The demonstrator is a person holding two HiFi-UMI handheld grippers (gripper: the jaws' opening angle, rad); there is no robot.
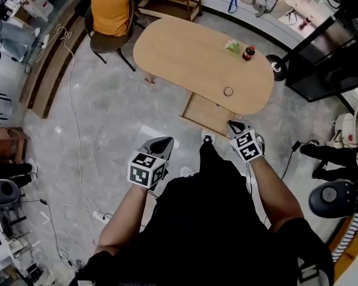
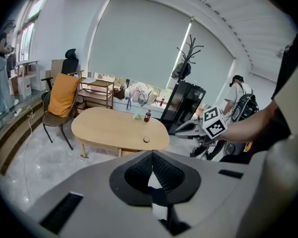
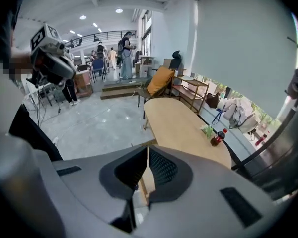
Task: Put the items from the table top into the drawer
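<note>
- The left gripper (image 2: 152, 153) is clenched on nothing: its own view shows the pads meeting at the tip with only floor behind them.
- The right gripper (image 3: 148, 148) is likewise closed and empty, its jaws pressed together.
- Both are held close to the person's body and well apart from the worktop (image 1: 185, 58).
- The drawer (image 1: 204, 113) hangs open under the worktop's near edge, and it looks empty as far as its visible part shows.
- Three things lie on the worktop: a small ring (image 1: 228, 92) near the edge above the drawer, and a bottle (image 1: 249, 53) at the far side.
- Just beside the bottle is a green item (image 1: 232, 45), perhaps a packet, too small to tell for sure.
- My reading is that the task has barely begun. The drawer is ready, nothing has been picked up, and all three items are left to move.
- Only the head view shows the whole layout at once, with the open drawer, the ring above it and both grippers short of the worktop.
- The left gripper view shows the worktop from the side, with the right gripper out at its right and a chair (image 2: 59, 105) with an orange cover at the far end.
- The right gripper view shows the bottle and green item clearly, but I cannot find the ring there.
</note>
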